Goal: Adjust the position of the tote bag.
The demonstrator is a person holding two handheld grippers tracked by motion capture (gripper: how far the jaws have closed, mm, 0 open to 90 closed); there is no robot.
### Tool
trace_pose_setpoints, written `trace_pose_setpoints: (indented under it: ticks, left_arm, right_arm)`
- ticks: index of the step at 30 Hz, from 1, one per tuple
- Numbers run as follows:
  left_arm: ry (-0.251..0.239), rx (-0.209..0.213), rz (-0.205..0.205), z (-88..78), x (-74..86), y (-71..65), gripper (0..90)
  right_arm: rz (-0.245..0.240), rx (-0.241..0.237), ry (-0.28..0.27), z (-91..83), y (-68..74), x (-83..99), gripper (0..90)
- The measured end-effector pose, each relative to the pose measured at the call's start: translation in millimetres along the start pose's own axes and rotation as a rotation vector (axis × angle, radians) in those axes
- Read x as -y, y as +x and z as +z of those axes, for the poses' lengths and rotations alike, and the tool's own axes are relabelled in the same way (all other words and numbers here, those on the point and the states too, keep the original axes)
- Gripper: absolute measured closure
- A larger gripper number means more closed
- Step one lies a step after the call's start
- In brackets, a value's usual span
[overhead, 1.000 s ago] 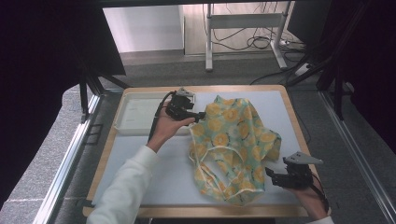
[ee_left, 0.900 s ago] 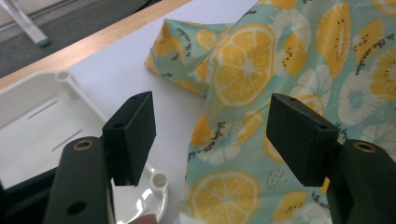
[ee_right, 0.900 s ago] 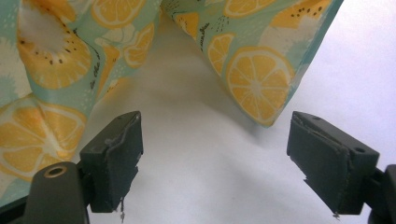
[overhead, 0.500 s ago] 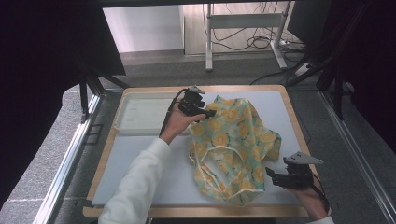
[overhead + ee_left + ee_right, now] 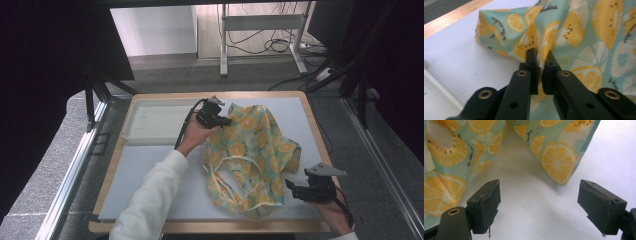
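Left gripper [image 5: 539,56] jaws have just closed, pinching fruit-print cloth [image 5: 579,32]

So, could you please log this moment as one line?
left gripper: shut on cloth | right gripper: open, beside cloth | mat

The cloth [image 5: 252,160] lies crumpled on the surface [image 5: 160,175], between the two claws. The left claw [image 5: 226,121] sits at the cloth's far left edge, with a tray [image 5: 155,122] just to its left; the right claw [image 5: 290,186] rests by the cloth's near right edge, close to the surface's front rim.
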State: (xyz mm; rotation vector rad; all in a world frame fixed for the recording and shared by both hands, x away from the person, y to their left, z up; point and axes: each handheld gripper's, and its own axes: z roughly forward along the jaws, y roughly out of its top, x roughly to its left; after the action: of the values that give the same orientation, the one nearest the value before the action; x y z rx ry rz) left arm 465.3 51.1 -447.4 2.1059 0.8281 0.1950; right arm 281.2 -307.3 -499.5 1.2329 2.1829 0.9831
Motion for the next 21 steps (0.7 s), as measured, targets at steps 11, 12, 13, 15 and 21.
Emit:
trace_pose_setpoints:
  ticks: [11, 12, 13, 15, 21]
  left_arm:
    - [-0.003, 0.019, 0.012, -10.3, 4.4, -7.2, 88.5]
    - [-0.003, 0.019, 0.012, -10.3, 4.4, -7.2, 88.6]
    - [-0.006, 0.020, 0.011, -10.6, 4.7, -7.2, 88.5]
    - [-0.004, 0.019, 0.010, -11.9, 5.0, -6.2, 88.4]
    - [-0.004, 0.021, 0.012, -14.5, 5.6, -5.8, 88.2]
  right_arm:
    - [0.039, 0.018, -0.044, -18.3, -6.8, -9.2, 19.4]
    - [0.046, 0.014, -0.048, -19.5, -7.1, -10.3, 19.4]
    - [0.055, 0.012, -0.055, -20.9, -7.5, -12.1, 19.4]
    - [0.064, 0.009, -0.064, -23.9, -7.8, -17.1, 19.4]
    - [0.040, 0.022, -0.084, -31.3, -5.2, -27.2, 19.4]
